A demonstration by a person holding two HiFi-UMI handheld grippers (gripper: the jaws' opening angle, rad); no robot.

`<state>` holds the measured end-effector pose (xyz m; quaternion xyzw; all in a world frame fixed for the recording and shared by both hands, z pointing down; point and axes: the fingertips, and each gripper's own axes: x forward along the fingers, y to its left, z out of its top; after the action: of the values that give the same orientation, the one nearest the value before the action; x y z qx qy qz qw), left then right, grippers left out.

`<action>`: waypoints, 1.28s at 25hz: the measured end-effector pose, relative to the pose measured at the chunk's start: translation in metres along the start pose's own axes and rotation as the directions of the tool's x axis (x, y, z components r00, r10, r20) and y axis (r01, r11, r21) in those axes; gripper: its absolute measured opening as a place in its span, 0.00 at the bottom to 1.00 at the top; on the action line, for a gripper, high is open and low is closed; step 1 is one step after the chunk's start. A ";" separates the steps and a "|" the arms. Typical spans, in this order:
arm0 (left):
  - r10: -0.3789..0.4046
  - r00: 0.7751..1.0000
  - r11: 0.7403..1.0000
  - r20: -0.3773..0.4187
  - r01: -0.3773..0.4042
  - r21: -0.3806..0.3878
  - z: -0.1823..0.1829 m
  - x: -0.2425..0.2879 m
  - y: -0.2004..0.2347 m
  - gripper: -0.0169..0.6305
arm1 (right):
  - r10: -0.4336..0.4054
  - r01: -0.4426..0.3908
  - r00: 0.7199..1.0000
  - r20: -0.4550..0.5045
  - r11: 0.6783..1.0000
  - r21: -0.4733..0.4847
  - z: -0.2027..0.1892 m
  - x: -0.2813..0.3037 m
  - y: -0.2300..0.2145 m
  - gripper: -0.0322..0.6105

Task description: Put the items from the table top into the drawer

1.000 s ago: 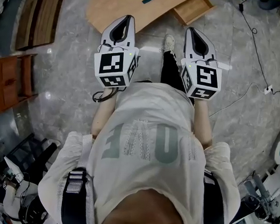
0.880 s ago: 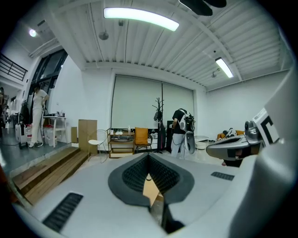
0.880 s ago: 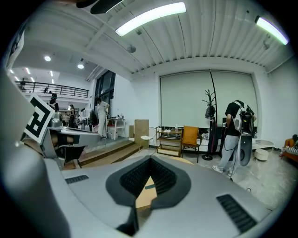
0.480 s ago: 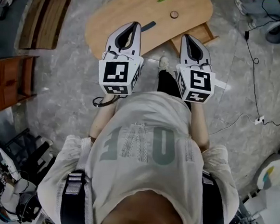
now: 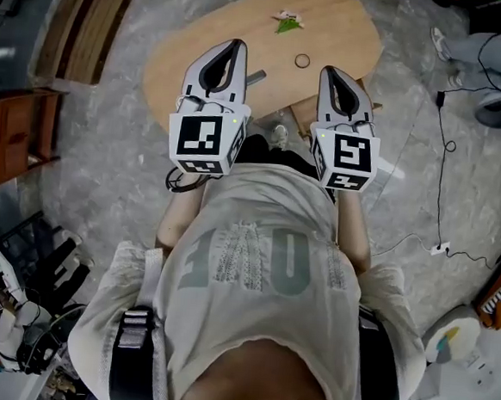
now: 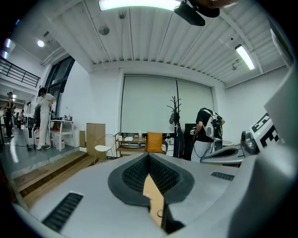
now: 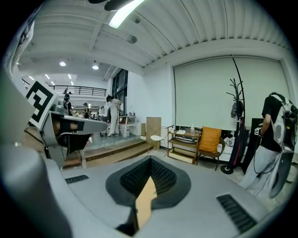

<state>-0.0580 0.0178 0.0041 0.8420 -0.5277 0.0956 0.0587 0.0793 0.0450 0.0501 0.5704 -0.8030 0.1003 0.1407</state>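
near table [image 5: 221, 29] | left hand-held gripper [image 5: 237, 47] closed | right hand-held gripper [image 5: 329, 72] closed

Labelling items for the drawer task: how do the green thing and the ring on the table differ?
Look: the green thing is an irregular, leafy scrap, green with pale bits; the ring is a thin dark hoop with wood showing through its middle.
Place: the green thing lies near the far edge of the table; the ring lies further in, nearer the person.
Shared: both are small and lie loose on the table top, not in the drawer.
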 end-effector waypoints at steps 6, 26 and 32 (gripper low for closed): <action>-0.012 1.000 1.000 0.002 0.012 -0.008 0.009 0.024 0.009 0.04 | 0.005 -0.005 1.000 0.020 1.000 0.006 0.013 0.021 0.002 0.06; -0.081 0.997 0.995 0.001 0.080 0.053 -0.006 0.088 -0.002 0.04 | 0.005 -0.005 1.000 0.031 1.000 -0.006 0.011 0.062 -0.025 0.06; -0.100 0.995 0.993 -0.005 0.100 0.064 -0.057 0.140 -0.009 0.04 | -0.010 0.010 1.000 0.019 1.000 0.003 -0.036 0.113 -0.055 0.06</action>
<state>0.0037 -0.0900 0.0909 0.8688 -0.4814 0.1100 0.0370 0.0999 -0.0622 0.1226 0.5755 -0.8013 0.0952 0.1329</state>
